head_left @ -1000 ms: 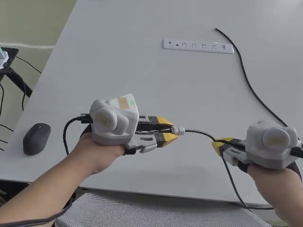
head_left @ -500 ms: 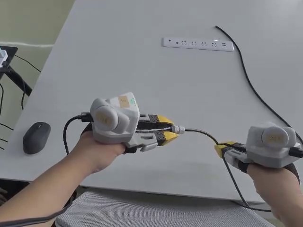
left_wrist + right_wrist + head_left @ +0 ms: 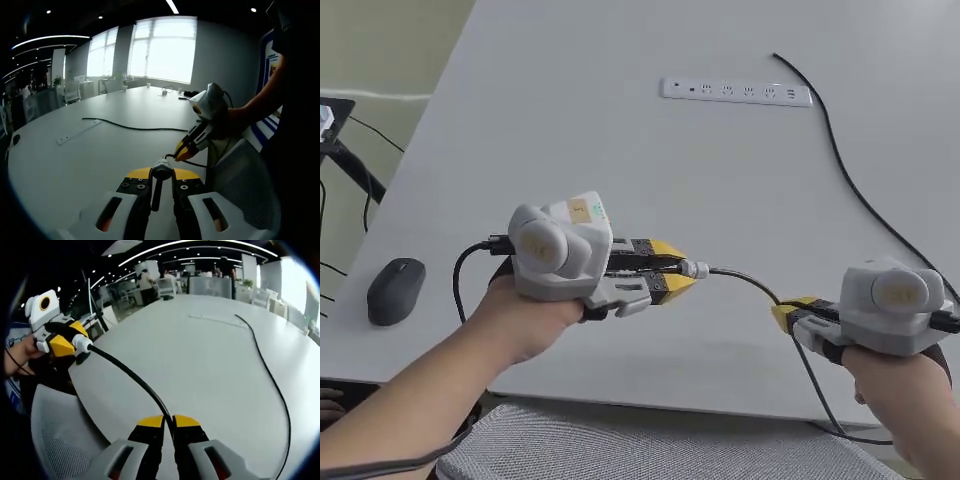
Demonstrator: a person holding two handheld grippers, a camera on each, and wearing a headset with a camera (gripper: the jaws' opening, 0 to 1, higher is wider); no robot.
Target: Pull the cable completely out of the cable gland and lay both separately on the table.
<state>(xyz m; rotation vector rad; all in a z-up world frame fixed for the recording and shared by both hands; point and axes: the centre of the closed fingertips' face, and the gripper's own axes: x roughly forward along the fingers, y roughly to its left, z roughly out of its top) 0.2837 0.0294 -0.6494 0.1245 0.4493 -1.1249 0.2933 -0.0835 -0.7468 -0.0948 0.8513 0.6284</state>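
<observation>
Pulling is the step in hand, by my reckoning; the left gripper (image 3: 675, 272) is clamped tight on the cable gland (image 3: 695, 269), whose pale nose pokes out just past its yellow tips, and the right gripper (image 3: 782, 310) has its jaws pinched shut on the black cable (image 3: 748, 282) some way along from the gland. The cable runs between the two grippers in a shallow bend, not taut, and enters the gland, so nothing has come free yet; its loose tail hangs down below the right gripper, off the near side of the table (image 3: 620, 150).

From where I stand, the next move calls for drawing the two grippers apart along the cable's own line, the left holding the gland steady while the right hauls; the slack has to be taken up first, and the right gripper may need a fresh bite nearer the gland if the cable proves long. Only then can each piece be laid down apart.

The left hand (image 3: 520, 320) cups its gripper from beneath, forearm reaching in from the low left, the jaws level and pointing across at the other gripper; the right hand (image 3: 890, 375) sits a touch lower, its gripper aimed back toward the left one, both held near the table's near edge. A power strip (image 3: 735, 92) lies well beyond them.
</observation>
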